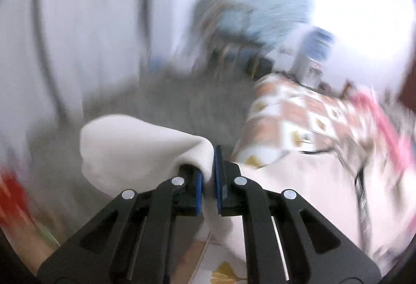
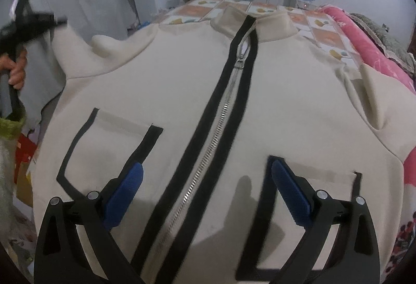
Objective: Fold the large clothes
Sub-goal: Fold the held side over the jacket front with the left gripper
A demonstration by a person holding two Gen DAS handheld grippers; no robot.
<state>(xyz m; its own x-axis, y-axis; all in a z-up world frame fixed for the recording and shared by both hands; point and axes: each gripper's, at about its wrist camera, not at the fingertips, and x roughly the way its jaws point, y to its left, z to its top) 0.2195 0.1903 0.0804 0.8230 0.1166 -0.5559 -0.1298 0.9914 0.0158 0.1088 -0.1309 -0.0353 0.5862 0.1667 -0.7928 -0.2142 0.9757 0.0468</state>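
a cream jacket (image 2: 166,91) lies front up on a bed (image 2: 325,34), zip (image 2: 221,122) closed down its middle, collar toward the far end. the left gripper (image 1: 208,174) is clamped on a fold of the jacket's cloth, which bunches out to the left of its pads; that view is blurred. the right gripper (image 2: 208,193) hovers above the lower front with its jaws wide apart, one blue pad (image 2: 124,193) over each black-trimmed pocket (image 2: 104,151), holding nothing. a hand (image 2: 17,70) grips the left tool's handle at the far left edge.

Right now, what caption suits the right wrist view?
Open right tool hovering above a zipped cream jacket spread on the bed.
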